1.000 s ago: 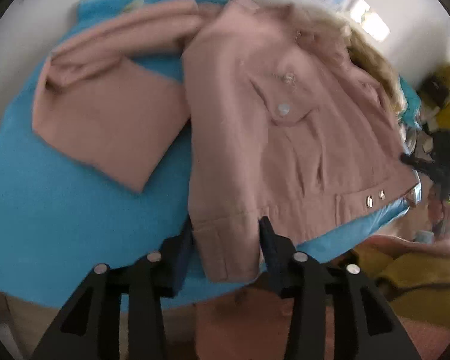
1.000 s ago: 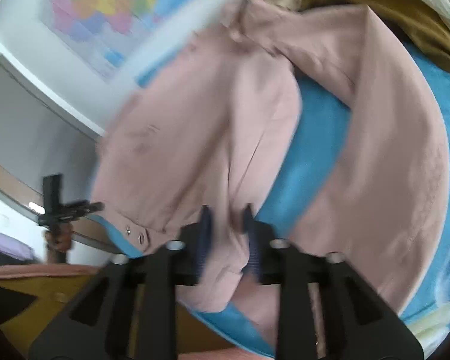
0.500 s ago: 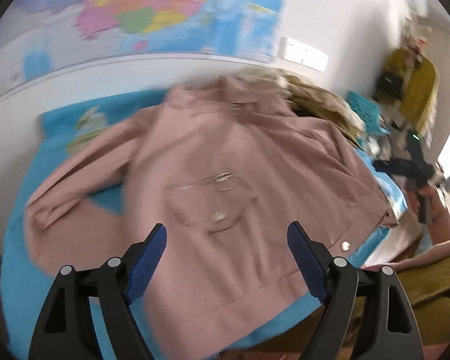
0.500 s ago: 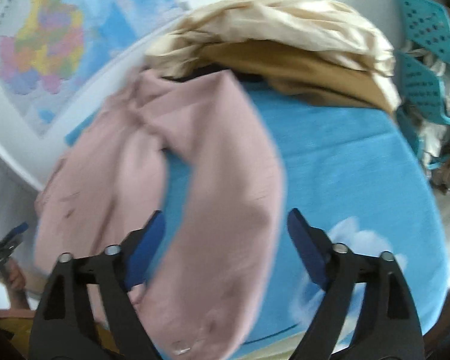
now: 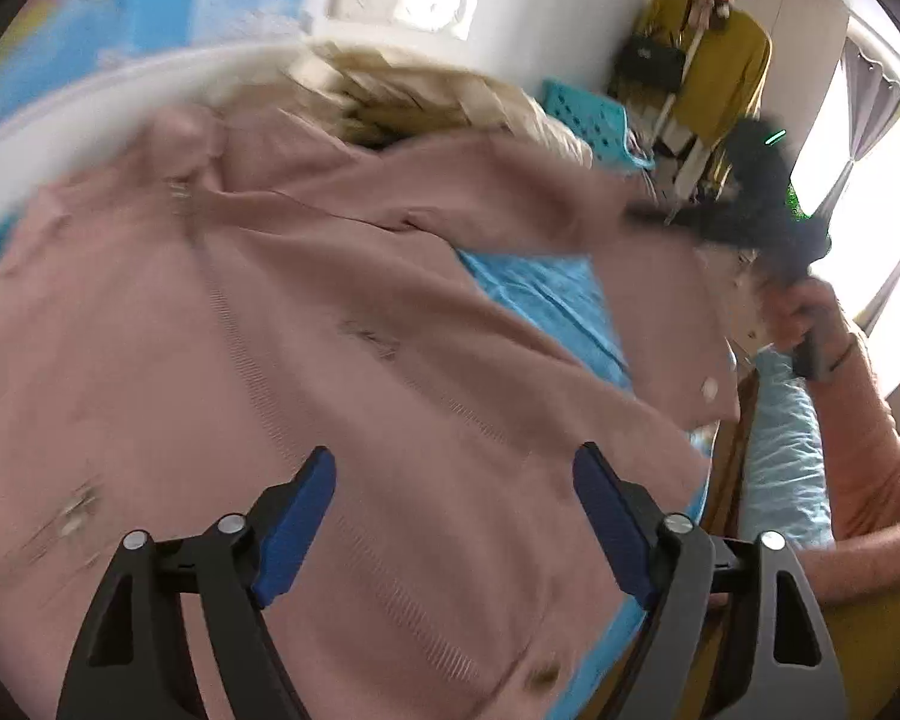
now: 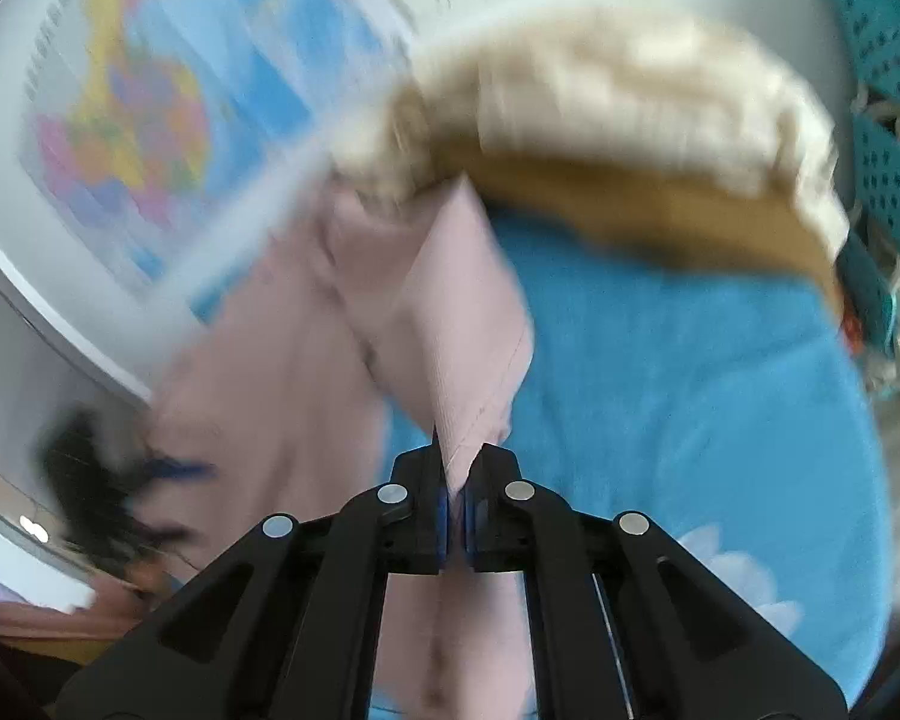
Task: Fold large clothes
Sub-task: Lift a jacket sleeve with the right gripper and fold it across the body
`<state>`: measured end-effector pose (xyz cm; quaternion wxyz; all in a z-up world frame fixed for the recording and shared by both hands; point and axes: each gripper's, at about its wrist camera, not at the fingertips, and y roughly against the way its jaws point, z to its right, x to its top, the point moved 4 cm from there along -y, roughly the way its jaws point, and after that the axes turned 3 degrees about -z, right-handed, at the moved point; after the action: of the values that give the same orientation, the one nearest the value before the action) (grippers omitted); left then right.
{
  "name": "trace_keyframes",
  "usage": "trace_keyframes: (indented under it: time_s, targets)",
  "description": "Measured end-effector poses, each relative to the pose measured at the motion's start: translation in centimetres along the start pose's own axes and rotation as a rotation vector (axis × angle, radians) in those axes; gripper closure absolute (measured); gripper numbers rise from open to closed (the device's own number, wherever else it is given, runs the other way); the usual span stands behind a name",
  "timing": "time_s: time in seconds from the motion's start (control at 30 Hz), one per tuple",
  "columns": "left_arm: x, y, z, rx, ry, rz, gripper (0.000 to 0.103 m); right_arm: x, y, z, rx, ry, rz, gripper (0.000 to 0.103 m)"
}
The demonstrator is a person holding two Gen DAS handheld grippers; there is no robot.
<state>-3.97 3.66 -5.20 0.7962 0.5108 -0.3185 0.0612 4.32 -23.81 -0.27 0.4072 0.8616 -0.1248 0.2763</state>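
Note:
A pink button-front jacket (image 5: 222,324) lies spread on the blue table cover (image 5: 540,294). My left gripper (image 5: 453,516) is open and empty, hovering just above the jacket's lower front. My right gripper (image 6: 455,480) is shut on the jacket's right sleeve (image 6: 462,300) and lifts it off the cover. In the left wrist view the right gripper (image 5: 768,210) shows as a dark blur at the sleeve's end, with the hand holding it.
A heap of cream and tan clothes (image 6: 630,138) lies at the back of the table, also in the left wrist view (image 5: 426,96). A teal basket (image 5: 594,120) and a clothes rack (image 5: 708,60) stand at the right. A map (image 6: 138,120) hangs on the wall.
My right gripper opened, then closed on the right sleeve and raised it. My left gripper let go of the jacket's hem, opened wide and swung to the right over the jacket.

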Motion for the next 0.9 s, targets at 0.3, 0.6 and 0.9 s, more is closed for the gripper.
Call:
trace_keyframes:
  time_s: [0.3,0.6,0.9]
  targets:
    - [2.6,-8.4,4.5,-0.049,-0.066,-0.121,0.050,2.2,3.5,0.8,0.104,-0.059,0.044,0.099]
    - [3.1,-7.0,5.3,-0.221,-0.040,-0.122,0.046,2.8,4.1,-2.4,0.245,-0.039,0.031,0.099]
    - [2.8,3.3,-2.9,-0.159,0.136,0.111,0.039,4.5,2.0,-11.4,0.414,0.063,-0.049,0.098]
